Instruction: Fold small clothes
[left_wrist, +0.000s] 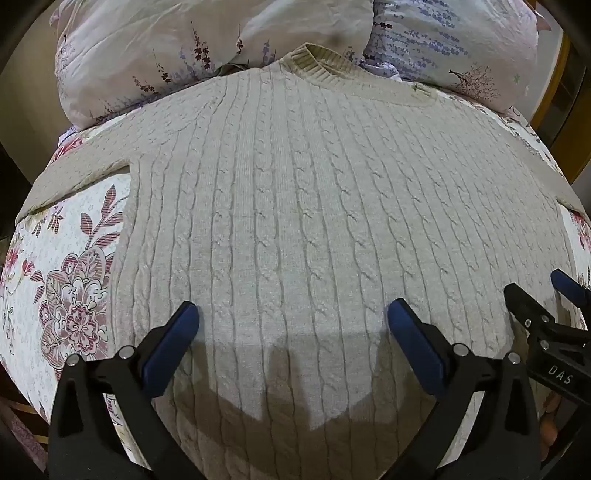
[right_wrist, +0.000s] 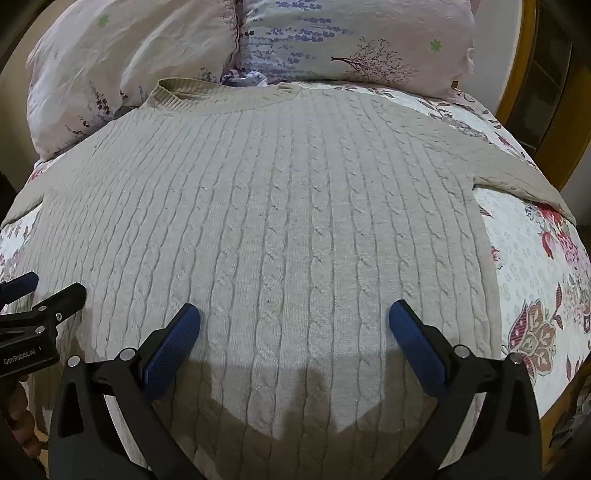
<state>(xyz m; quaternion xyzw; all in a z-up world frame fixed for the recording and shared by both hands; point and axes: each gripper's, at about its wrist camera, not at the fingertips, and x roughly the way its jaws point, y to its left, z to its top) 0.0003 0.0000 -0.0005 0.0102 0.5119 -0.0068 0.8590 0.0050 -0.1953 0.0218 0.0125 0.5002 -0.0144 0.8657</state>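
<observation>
Bed: lying under everything, a white quilted floral bedspread (left_wrist: 70, 266), with pale lavender-printed pillows (left_wrist: 184, 48) piling at the far end.
Garment: spreading flat and face up across the bedspread, a cream cable-knit sweater (left_wrist: 303, 206), ribbed neckline (left_wrist: 321, 61) pointing toward the pillows, hem lying nearest the cameras, both sleeves stretching outward.
Left gripper (left_wrist: 293, 321): hovering over the lower left part of the sweater, jaws spread wide, blue-padded fingers (left_wrist: 173, 343) gripping nothing.
Right gripper (right_wrist: 294, 321): hovering over the lower right part, jaws likewise spread wide, carrying nothing.
Step in hand: judging by the unfolded layout, still at the start, lining up for a first fold.
Next move: probably calling for lowering onto a side edge or sleeve, pinching both knit layers, then carrying them across toward the middle without dragging the rest.
Left wrist view only: showing the left sleeve (left_wrist: 77, 166) running to the bed edge, plus the right tool entering at the right border.
Right wrist view only: showing the right sleeve (right_wrist: 517, 181), the body's right side edge and the left tool entering at the left border.
</observation>
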